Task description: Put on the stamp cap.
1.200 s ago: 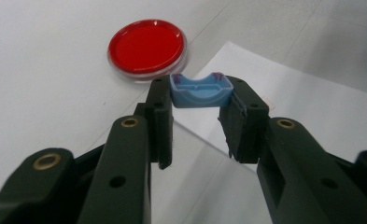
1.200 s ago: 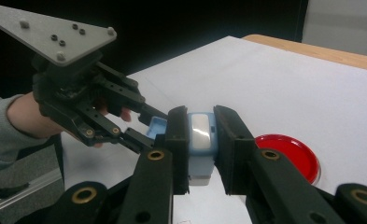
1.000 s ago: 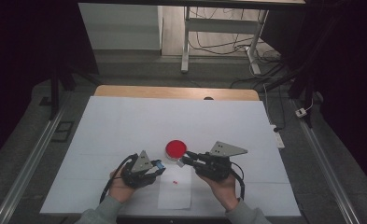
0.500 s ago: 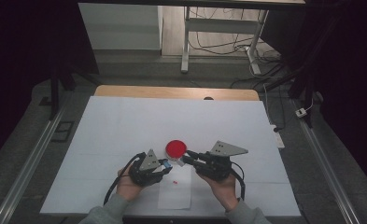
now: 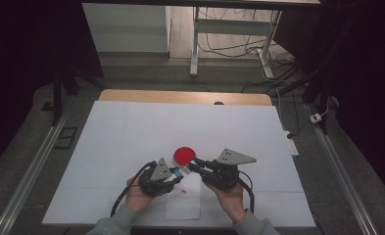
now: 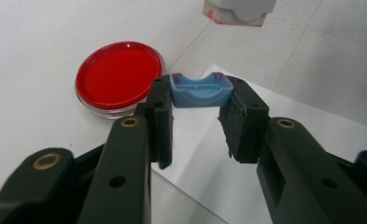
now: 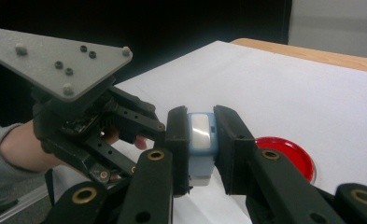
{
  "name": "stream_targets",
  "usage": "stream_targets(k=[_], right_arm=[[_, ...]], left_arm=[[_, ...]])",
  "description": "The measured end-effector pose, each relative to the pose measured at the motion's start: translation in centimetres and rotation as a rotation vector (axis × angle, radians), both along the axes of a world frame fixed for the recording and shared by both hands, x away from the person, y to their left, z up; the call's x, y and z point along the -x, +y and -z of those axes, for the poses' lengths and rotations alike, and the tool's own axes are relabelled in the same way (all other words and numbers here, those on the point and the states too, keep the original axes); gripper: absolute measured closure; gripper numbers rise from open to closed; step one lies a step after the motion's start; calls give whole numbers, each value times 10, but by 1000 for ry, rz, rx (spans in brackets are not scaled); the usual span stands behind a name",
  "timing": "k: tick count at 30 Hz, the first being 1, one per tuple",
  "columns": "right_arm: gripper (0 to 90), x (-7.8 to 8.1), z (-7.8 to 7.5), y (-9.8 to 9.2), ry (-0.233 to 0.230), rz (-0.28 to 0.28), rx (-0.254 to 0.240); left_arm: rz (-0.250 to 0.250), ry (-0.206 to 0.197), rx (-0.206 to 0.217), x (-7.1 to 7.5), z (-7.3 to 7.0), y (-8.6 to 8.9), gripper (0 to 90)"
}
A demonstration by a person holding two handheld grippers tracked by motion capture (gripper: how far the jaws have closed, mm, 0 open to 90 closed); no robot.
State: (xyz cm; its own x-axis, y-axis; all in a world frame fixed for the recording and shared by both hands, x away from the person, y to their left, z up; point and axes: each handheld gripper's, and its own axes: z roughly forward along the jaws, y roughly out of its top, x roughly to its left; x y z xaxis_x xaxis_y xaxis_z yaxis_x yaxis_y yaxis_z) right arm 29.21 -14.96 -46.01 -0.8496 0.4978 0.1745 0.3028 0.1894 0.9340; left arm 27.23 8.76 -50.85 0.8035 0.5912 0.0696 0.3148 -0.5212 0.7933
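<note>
I have both tools closed on their parts and held close together over the near middle of the table [image 5: 131,122]. My left gripper [image 6: 197,105] pinches a small blue cap [image 6: 201,89] between its fingertips, hollow side facing up toward the camera, with reddish smudges on its corners. My right gripper [image 7: 201,140] is clamped on the stamp body [image 7: 201,140], a pale blue and white block with a small light window on its upper face, squeezed flat between both pads. From the high view the left gripper [image 5: 176,172] and the right gripper [image 5: 196,164] nearly meet, tips facing each other just this side of the red ink pad [image 5: 184,155], a round clear dish that sits open on the table. Under my hands lies a white sheet of paper [image 5: 185,203] carrying a small red mark [image 5: 183,192], which I take to be a print already made, though it is too small from above to read. So I judge the cap is off, inking and stamping look done, and what is left is bringing the cap onto the stamp body. That calls for lining up the cap's hollow with the stamp's inked end, which I cannot see from either gripper view.
</note>
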Motion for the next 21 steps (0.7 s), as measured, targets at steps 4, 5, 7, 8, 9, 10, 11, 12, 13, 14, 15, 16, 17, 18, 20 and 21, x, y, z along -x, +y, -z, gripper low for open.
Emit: stream_targets(k=[4,5,7,8,9,10,11,12,13,14,15,16,17,18,20,21], right_arm=[[753,0,1,3,-1,9,-4],[753,1,1,4,0,10,-3],[753,1,1,5,2,15,-2],[753,1,2,6,3,15,-1],[753,1,2,7,4,17,0],[753,2,3,8,5,19,1],[753,2,3,9,8,23,4],[753,2,4,10,12,28,7],[753,2,4,10,14,29,9],[753,2,5,11,15,30,9],[754,2,5,12,15,32,9],[753,3,6,12,16,33,10],[754,3,6,12,16,35,11],[753,3,6,13,17,37,10],[753,4,6,13,18,40,7],[753,4,7,13,20,41,5]], left_arm=[[-1,-5,2,1,0,-2,652],[-1,-5,1,1,1,-2,652],[-2,-8,-1,1,1,-4,652],[0,-9,-2,1,1,-4,652],[-1,-11,-3,2,2,-5,652],[1,-12,-5,2,2,-5,652],[0,-11,-4,2,2,-6,652],[0,-13,-5,2,2,-6,652],[-1,-14,-5,2,2,-7,652],[-2,-15,-4,3,2,-7,652],[-3,-17,-4,3,2,-7,653],[-5,-19,-2,3,2,-8,652],[-6,-20,-1,3,2,-8,652],[-7,-23,-2,3,2,-8,652],[-10,-26,-1,4,2,-9,652],[-9,-30,-4,4,2,-9,652]])
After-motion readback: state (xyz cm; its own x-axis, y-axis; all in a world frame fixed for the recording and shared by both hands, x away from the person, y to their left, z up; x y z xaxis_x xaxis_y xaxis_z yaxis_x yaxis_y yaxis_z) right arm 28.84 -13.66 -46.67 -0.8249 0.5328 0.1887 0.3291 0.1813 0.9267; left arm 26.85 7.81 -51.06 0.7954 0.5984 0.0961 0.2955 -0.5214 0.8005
